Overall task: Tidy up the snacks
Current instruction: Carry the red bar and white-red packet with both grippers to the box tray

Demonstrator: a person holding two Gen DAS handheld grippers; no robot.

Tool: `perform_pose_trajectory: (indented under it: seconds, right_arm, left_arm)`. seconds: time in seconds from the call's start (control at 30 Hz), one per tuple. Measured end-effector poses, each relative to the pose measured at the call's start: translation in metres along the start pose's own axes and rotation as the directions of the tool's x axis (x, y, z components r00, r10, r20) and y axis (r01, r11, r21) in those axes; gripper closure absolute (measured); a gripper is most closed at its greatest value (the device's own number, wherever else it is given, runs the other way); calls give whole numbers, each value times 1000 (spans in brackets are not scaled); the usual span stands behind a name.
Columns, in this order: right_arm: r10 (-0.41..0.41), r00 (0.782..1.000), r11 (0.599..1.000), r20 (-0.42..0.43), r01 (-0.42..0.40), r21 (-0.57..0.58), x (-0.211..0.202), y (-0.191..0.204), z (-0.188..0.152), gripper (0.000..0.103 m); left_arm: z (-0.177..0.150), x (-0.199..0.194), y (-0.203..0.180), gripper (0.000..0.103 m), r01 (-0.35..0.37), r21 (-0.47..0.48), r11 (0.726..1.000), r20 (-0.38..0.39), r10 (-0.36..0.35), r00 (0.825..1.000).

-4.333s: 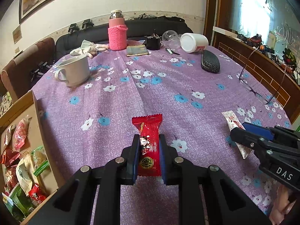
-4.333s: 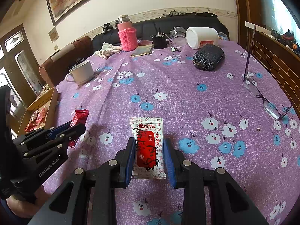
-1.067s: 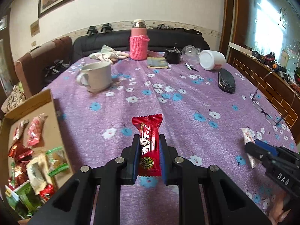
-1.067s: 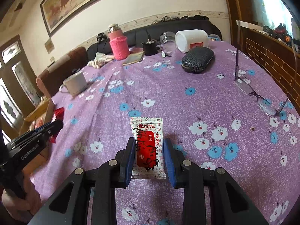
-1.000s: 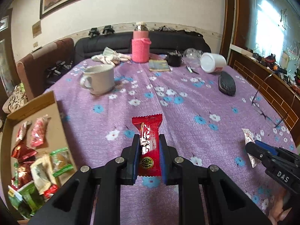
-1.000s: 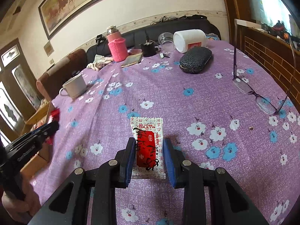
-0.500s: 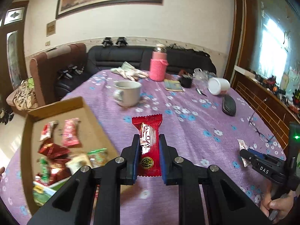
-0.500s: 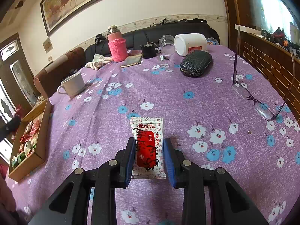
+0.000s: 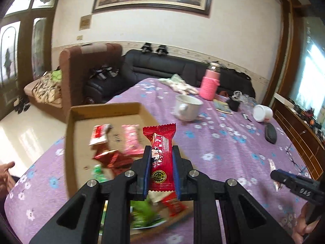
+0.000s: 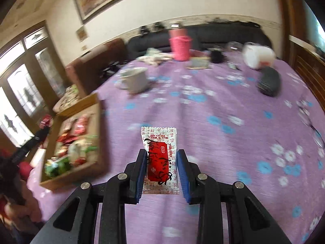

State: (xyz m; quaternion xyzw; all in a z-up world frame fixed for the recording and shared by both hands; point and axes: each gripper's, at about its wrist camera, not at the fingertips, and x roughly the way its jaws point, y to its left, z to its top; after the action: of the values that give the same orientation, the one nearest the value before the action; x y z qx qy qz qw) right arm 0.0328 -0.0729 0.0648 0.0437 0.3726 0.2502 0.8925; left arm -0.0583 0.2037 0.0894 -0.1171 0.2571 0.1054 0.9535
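Note:
My left gripper (image 9: 161,162) is shut on a red snack packet (image 9: 160,152) and hangs over the near part of the cardboard box (image 9: 101,109), which holds several wrapped snacks. My right gripper (image 10: 161,164) is shut on a white and red snack packet (image 10: 160,154) above the purple flowered tablecloth (image 10: 223,105). In the right wrist view the box (image 10: 89,168) lies at the left, with the left gripper (image 10: 30,144) beyond its far side. The right gripper (image 9: 292,183) shows at the right edge of the left wrist view.
A white mug (image 9: 187,106), a pink knitted bottle (image 9: 210,85), a white jar on its side (image 9: 263,112), a black case (image 9: 271,135) and a cloth (image 9: 180,84) stand farther back. Sofas (image 9: 178,69) line the table's far side. A hand (image 9: 5,174) shows at the left.
Both grippers swung left towards the box, each keeping its packet. The left one now hangs over the box; in the right wrist view the box has come nearer.

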Motion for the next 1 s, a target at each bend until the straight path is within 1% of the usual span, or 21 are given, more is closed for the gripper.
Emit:
perform_pose_trajectory:
  seconds: [0.17,0.3,0.43,0.5,0.57,0.63,0.73,0.83,1.0]
  right_arm:
    - [90,995,994,-29,-92,-61,19,57,12,70]
    - [168,985,981,-50,-171,-86,41,102,18,70]
    - [194,976,974,-98,-203,-101,69,131,16,70]
    - [191,974,972,-120,-205,-112,84,142,13,70]
    - [174,976,973,-128,-191,-129,94,149,12,70]
    - [159,978,973,-136,-178,-144,105,154,11,70]
    - [156,976,972,-152,-179,-151,117,156,8,70]
    - [160,975,970,-157,-185,-161,125,157,1,70]
    - [169,975,965,-141,-193,-178,125,157,-3,69]
  left_arm:
    - [-11,4,39,85,-56,-59,997,-30,54,998]
    - [-17,11,57,85,-84,-82,993,-54,80,995]
    - [-23,16,63,85,-100,-86,991,-71,94,993]
    - [-26,18,63,85,-104,-82,991,-77,97,992]
    - [-27,20,62,85,-122,-72,990,-80,116,990]
    - [-26,24,60,85,-123,-68,990,-90,117,989]
    - [-26,28,62,85,-134,-73,988,-113,125,986]
    - [-26,32,62,85,-156,-68,985,-134,146,980]
    - [-26,37,57,85,-192,-32,981,-157,185,970]
